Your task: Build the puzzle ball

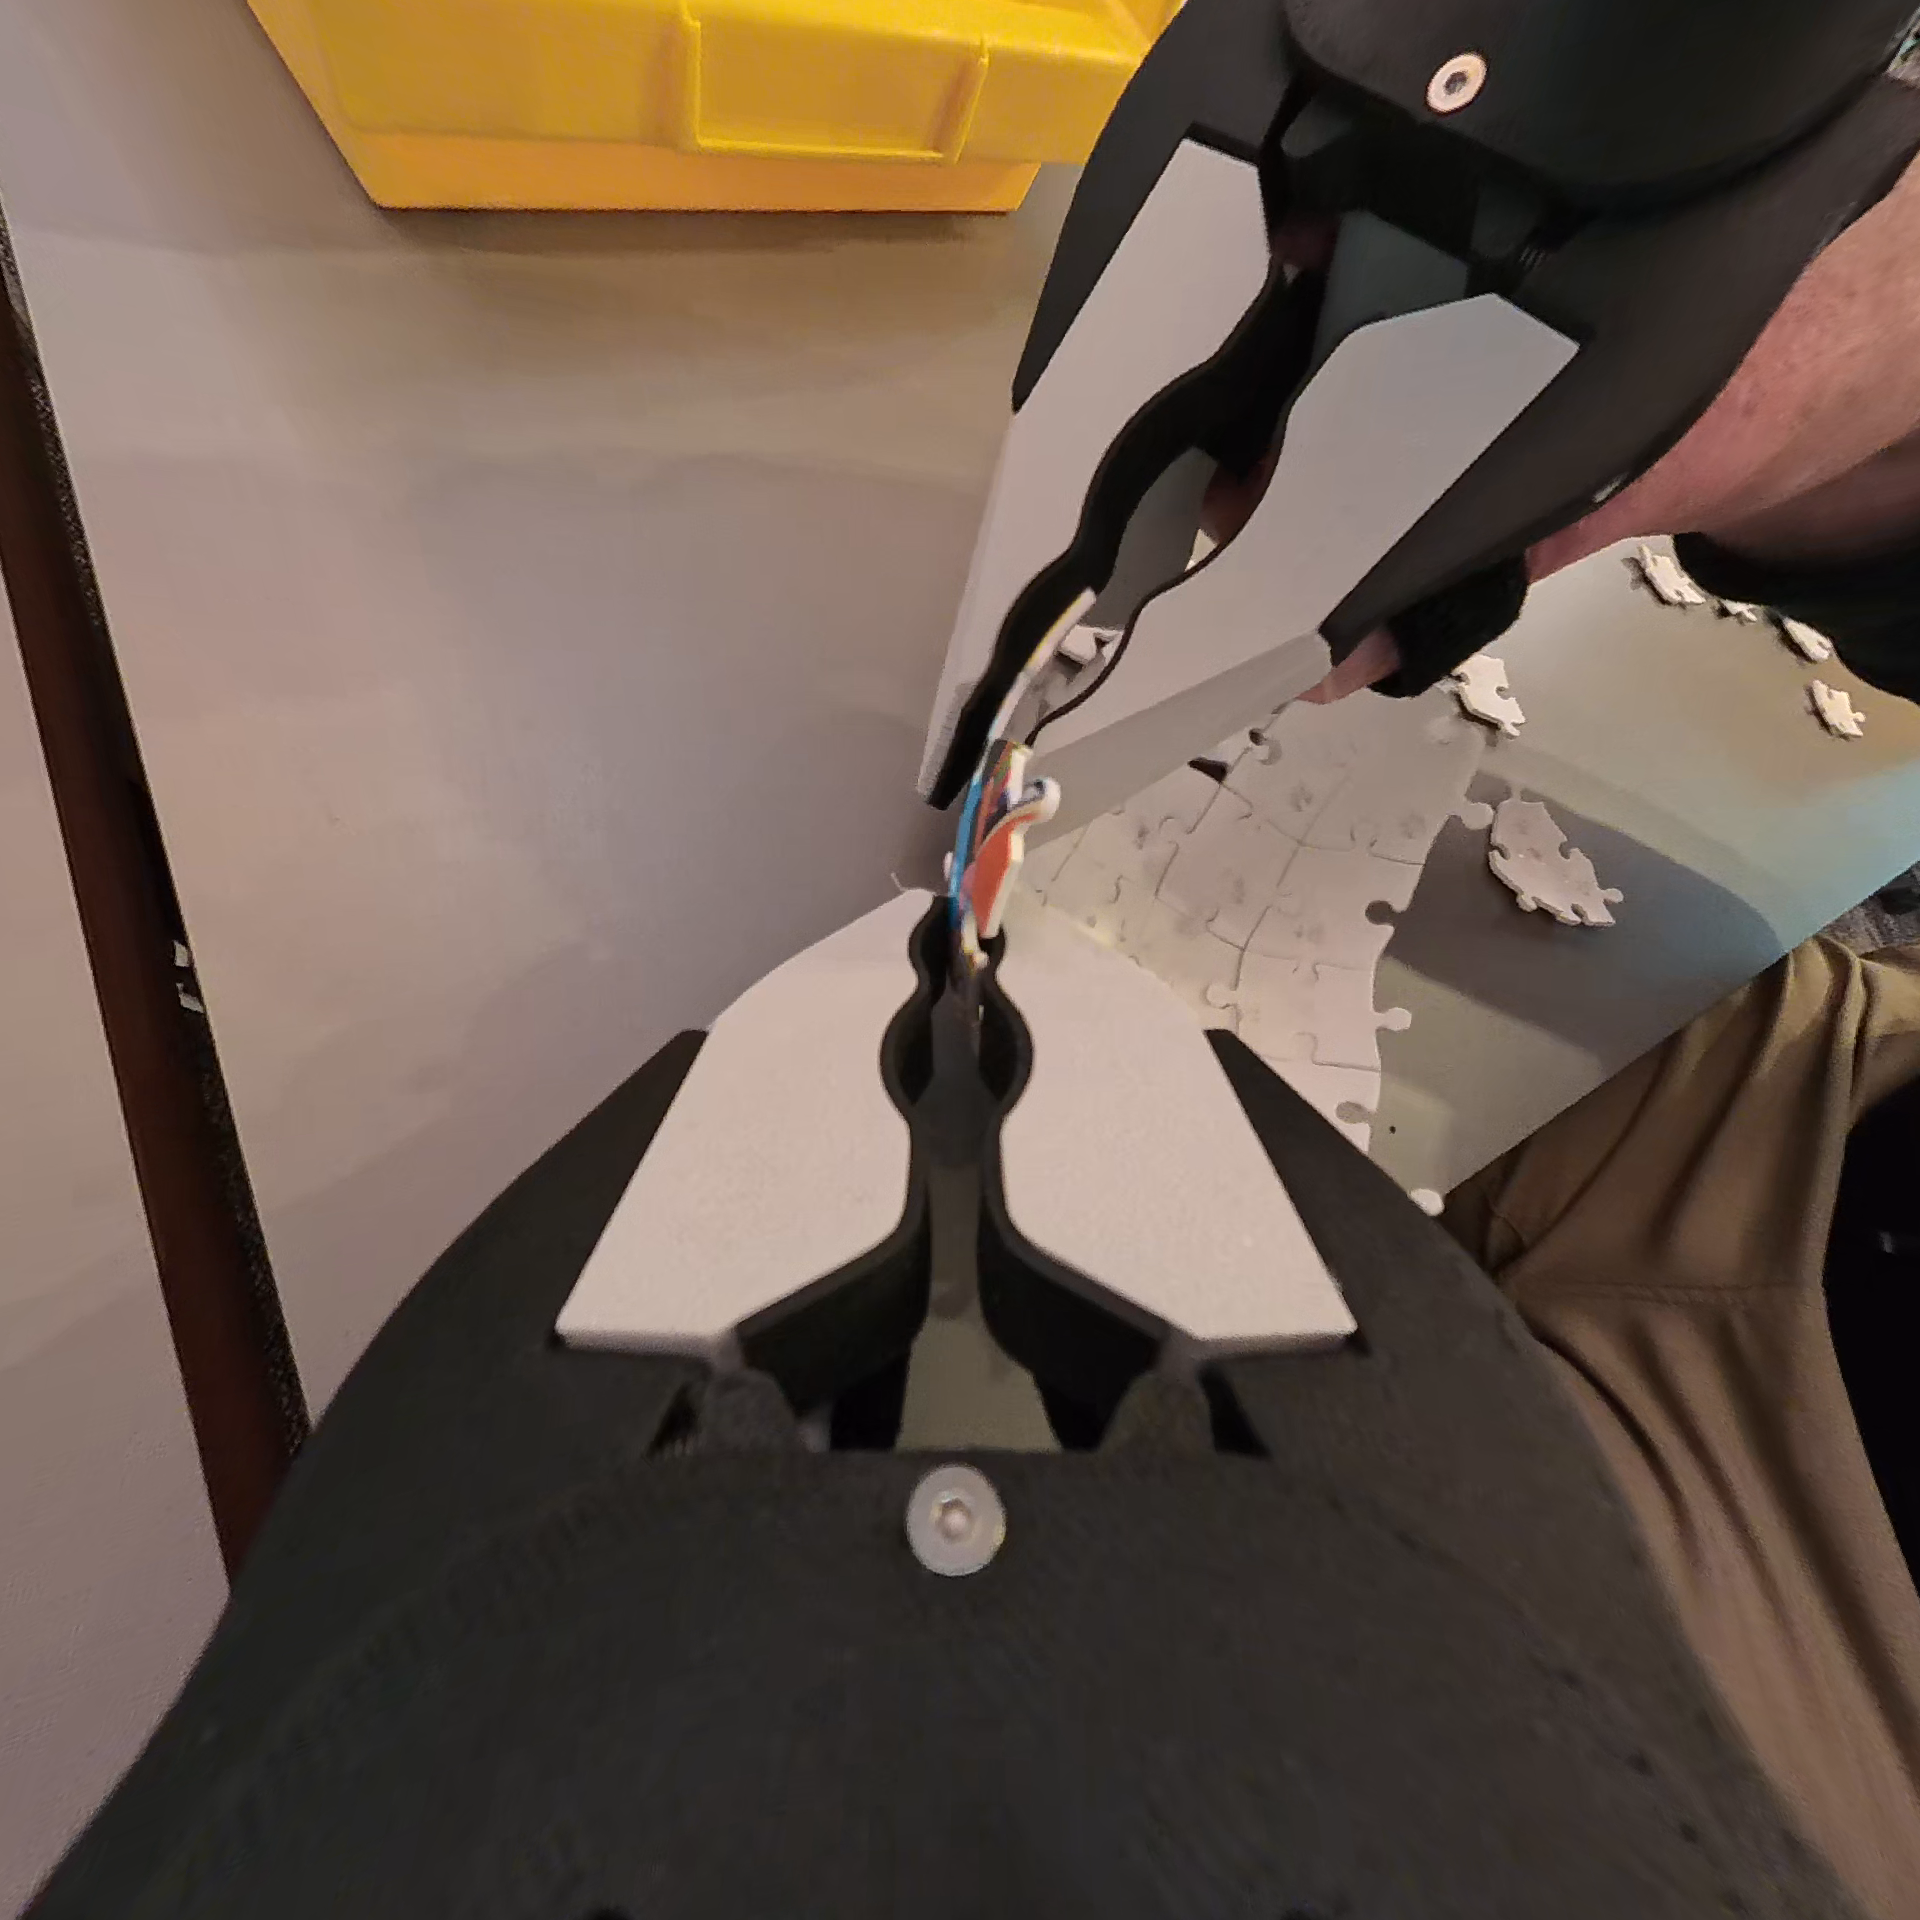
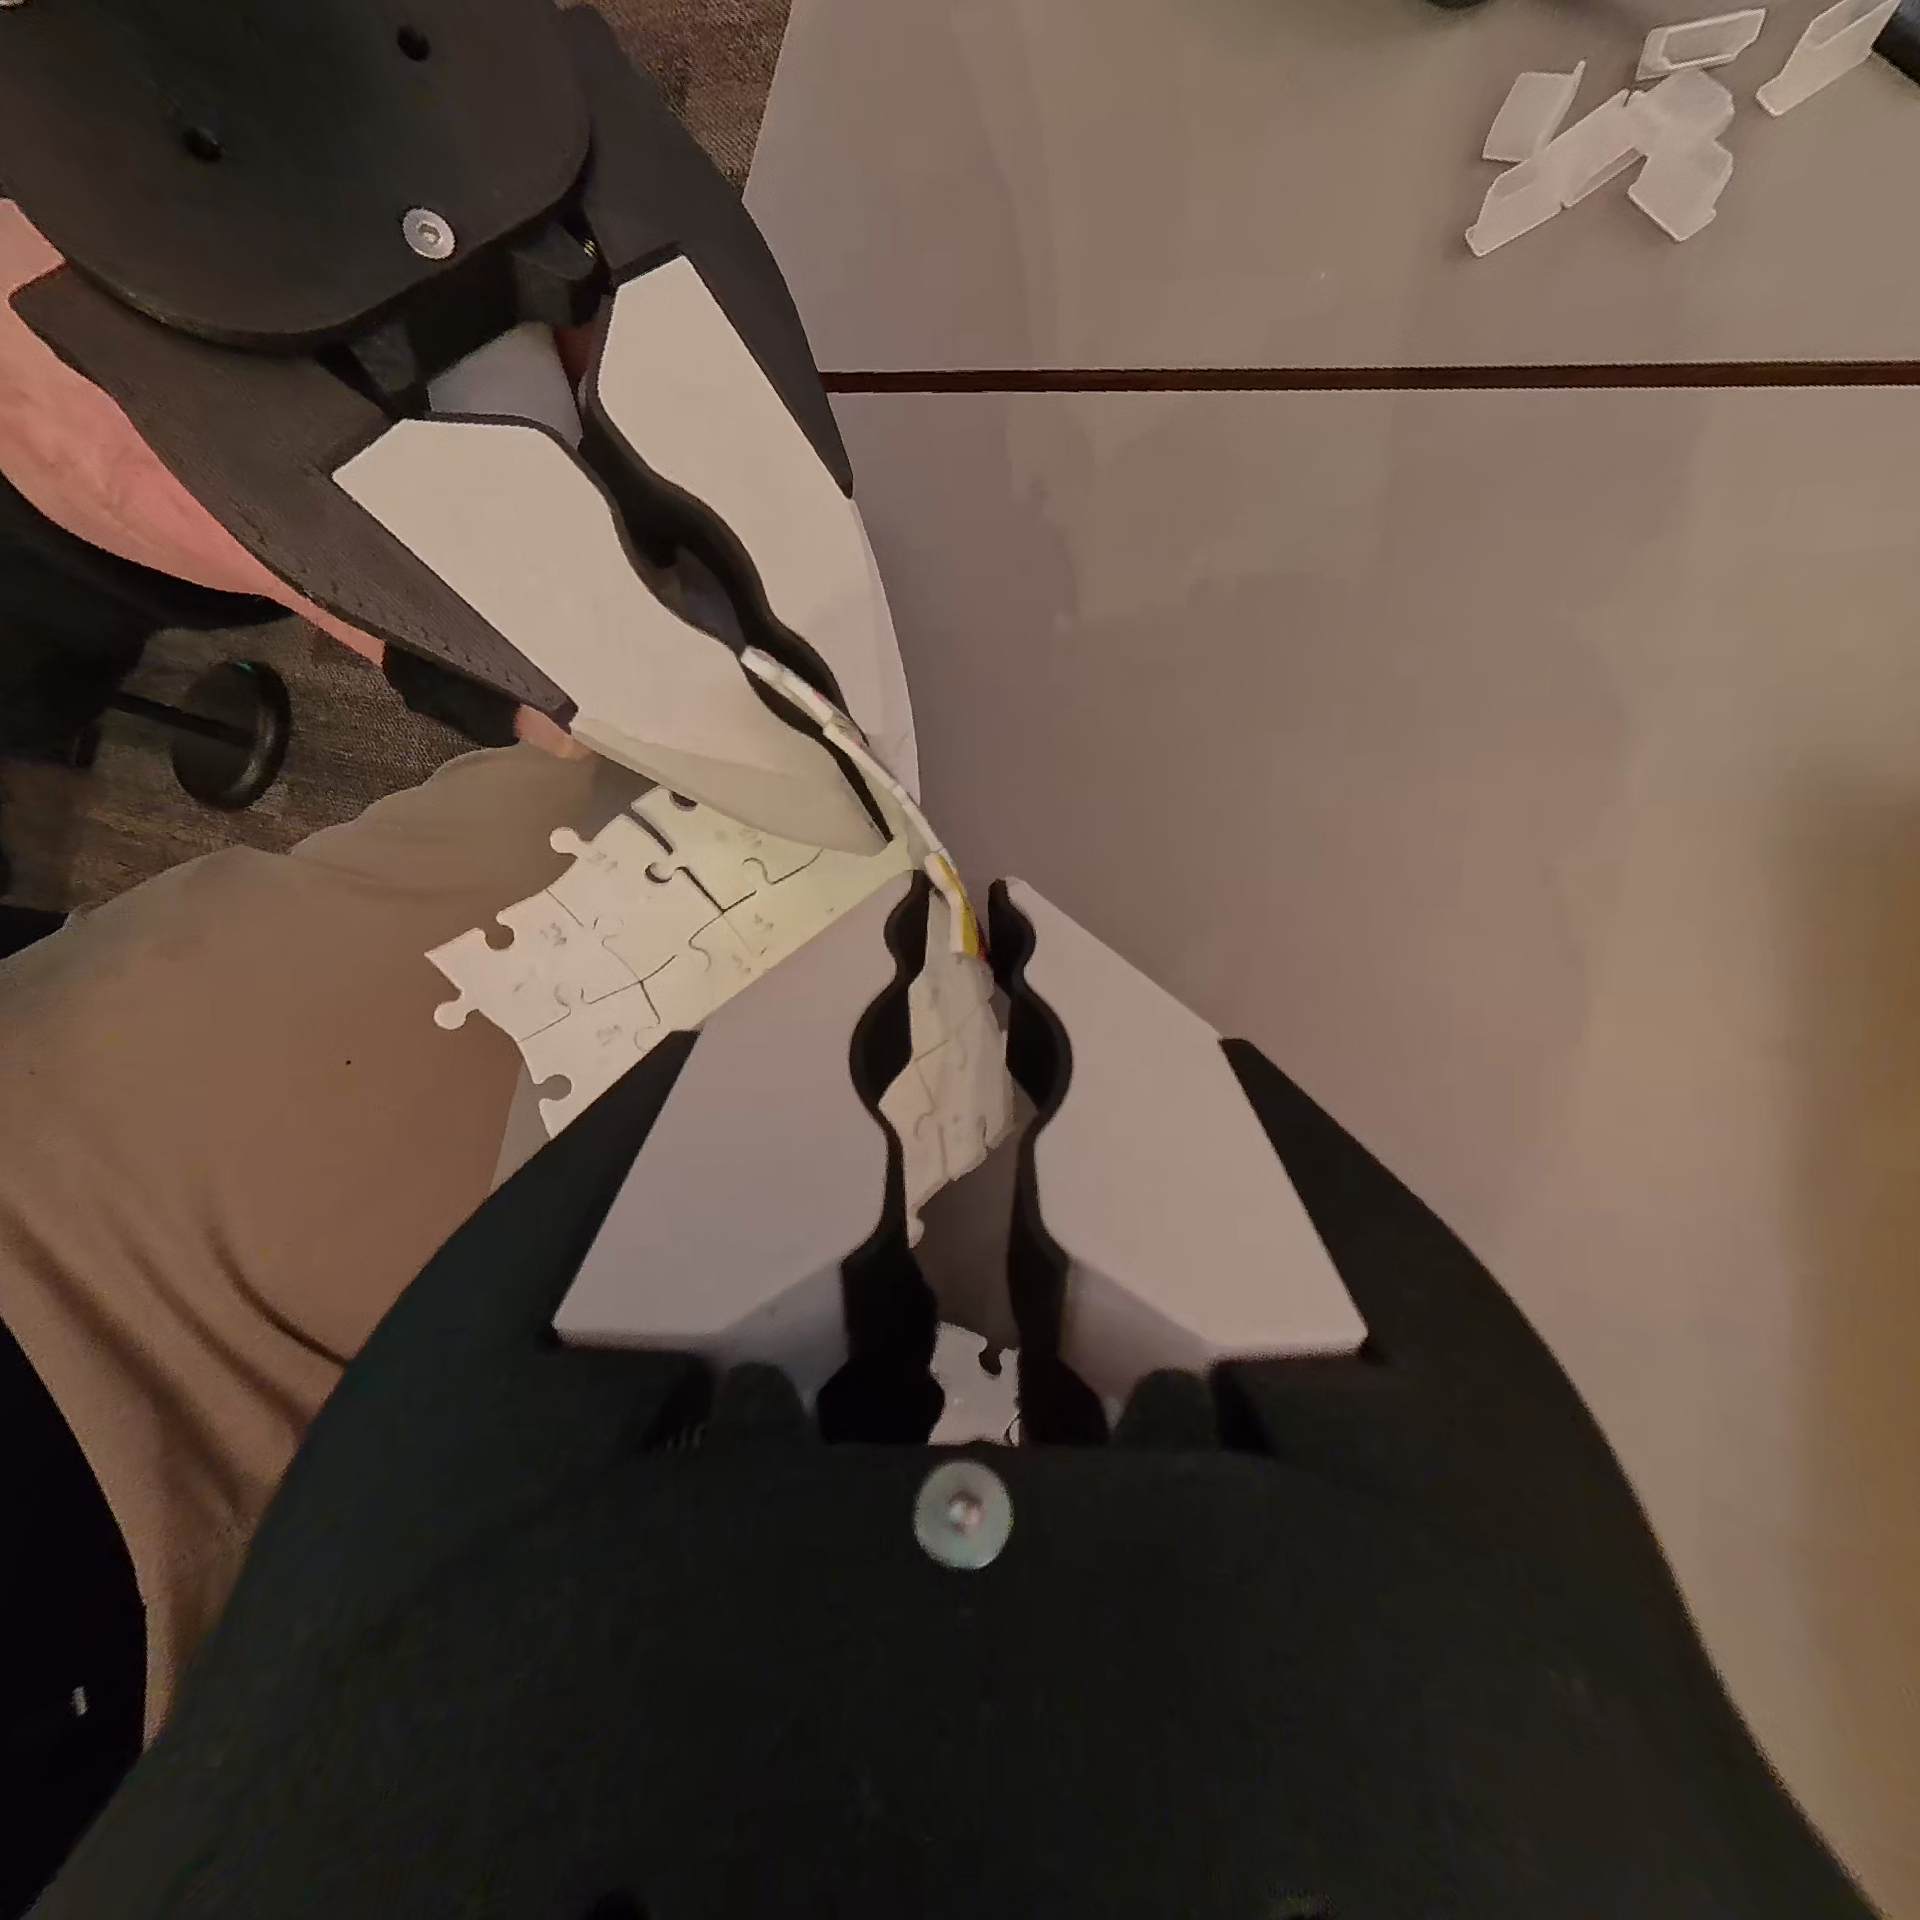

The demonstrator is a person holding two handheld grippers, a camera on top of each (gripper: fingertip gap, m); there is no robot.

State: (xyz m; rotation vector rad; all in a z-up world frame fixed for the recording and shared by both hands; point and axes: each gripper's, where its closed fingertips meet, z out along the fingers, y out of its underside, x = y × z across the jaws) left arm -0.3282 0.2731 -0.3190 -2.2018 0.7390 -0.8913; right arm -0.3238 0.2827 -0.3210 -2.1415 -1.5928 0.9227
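Now both grippers met over the grey desk (image 1: pixel 520 623), each pinching an edge of the curved puzzle ball section (image 1: pixel 992 831); the left gripper (image 1: pixel 961 940) was clamped narrow on its near edge, the right gripper (image 1: pixel 987 774) closed on the far edge from the upper right; the joined white shell (printed side outward) curved down to the right; loose pieces (image 1: pixel 1548 868) lay beyond; a yellow bin (image 1: pixel 675 94) sat far left.
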